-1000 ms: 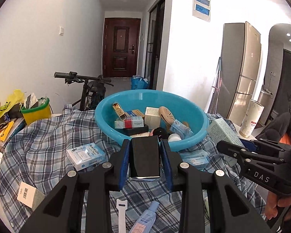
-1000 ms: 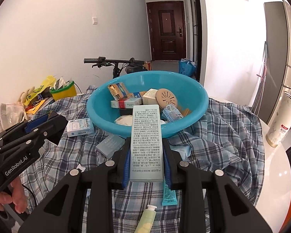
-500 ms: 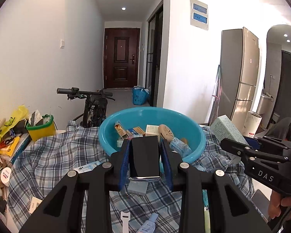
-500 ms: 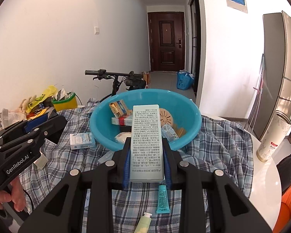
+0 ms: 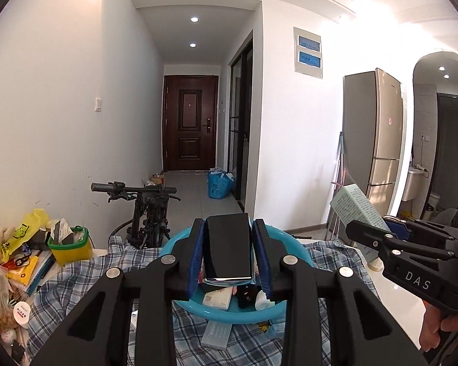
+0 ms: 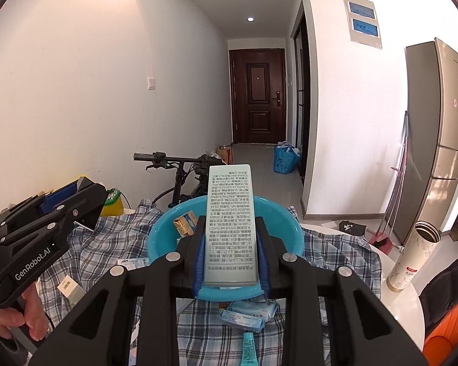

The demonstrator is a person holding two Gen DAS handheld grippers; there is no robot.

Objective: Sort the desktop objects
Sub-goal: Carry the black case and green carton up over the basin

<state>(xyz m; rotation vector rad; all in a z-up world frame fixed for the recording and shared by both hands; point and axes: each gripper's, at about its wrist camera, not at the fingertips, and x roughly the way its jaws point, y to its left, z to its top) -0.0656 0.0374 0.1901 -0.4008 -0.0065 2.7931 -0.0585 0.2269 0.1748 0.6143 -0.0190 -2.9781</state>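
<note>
Left hand-held gripper clamps a black box; right hand-held gripper clamps a pale printed carton.

A glossy black box is clamped between the blue pads of the matt black plastic left gripper. A matt, printed cardboard carton is held by the right gripper. The smooth blue plastic basin is set on checked cloth.

Both wrist fisheyes look forward along their jaws, close above the round turquoise plastic basin beyond the jaws, which they share.
</note>
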